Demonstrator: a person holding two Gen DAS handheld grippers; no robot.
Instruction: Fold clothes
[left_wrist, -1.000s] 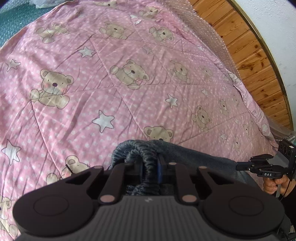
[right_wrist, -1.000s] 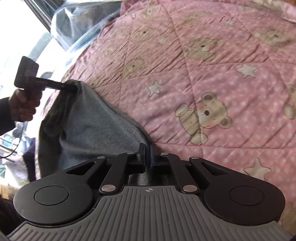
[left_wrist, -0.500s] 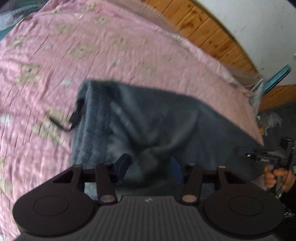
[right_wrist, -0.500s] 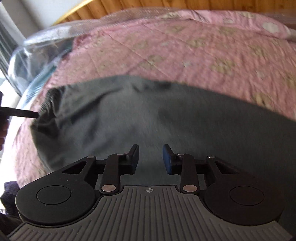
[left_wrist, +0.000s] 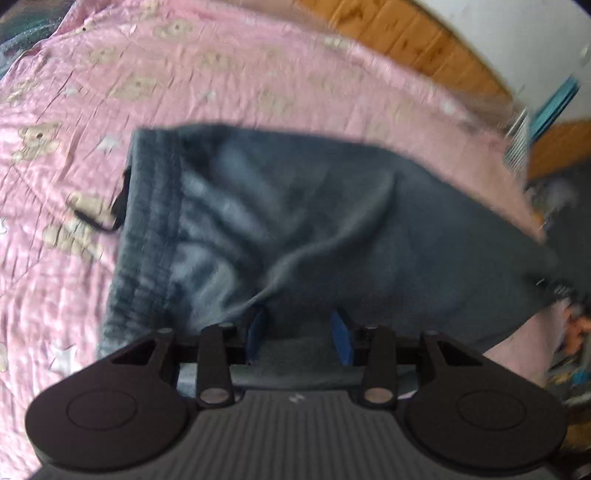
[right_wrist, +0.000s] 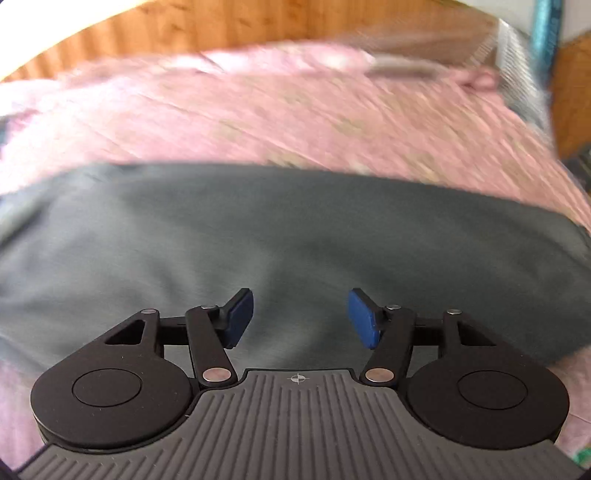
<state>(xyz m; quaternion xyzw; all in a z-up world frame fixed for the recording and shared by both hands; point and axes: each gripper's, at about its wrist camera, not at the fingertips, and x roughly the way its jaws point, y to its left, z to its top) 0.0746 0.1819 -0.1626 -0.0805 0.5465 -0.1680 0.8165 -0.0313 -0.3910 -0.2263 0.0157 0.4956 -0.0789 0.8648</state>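
A dark grey garment (left_wrist: 295, 221) with a ribbed waistband (left_wrist: 144, 229) and a black drawstring (left_wrist: 110, 214) lies spread across the pink bedcover. My left gripper (left_wrist: 299, 334) hovers open just above its near edge, blue pads apart, nothing between them. In the right wrist view the same grey garment (right_wrist: 258, 236) stretches flat from side to side. My right gripper (right_wrist: 301, 319) is open above the cloth, its blue pads (right_wrist: 240, 314) wide apart and empty. Both views are motion-blurred.
The pink teddy-bear quilt (left_wrist: 184, 74) covers the bed. A wooden headboard or wall panel (left_wrist: 406, 40) runs behind it. A person's hand (left_wrist: 576, 328) shows at the right edge of the left wrist view. Clutter and a blue item (left_wrist: 554, 103) stand past the bed's right end.
Both grippers were shut on the grey garment a second ago; they have let go and opened. The garment now lies spread flat, and both cameras have pulled back and tilted.
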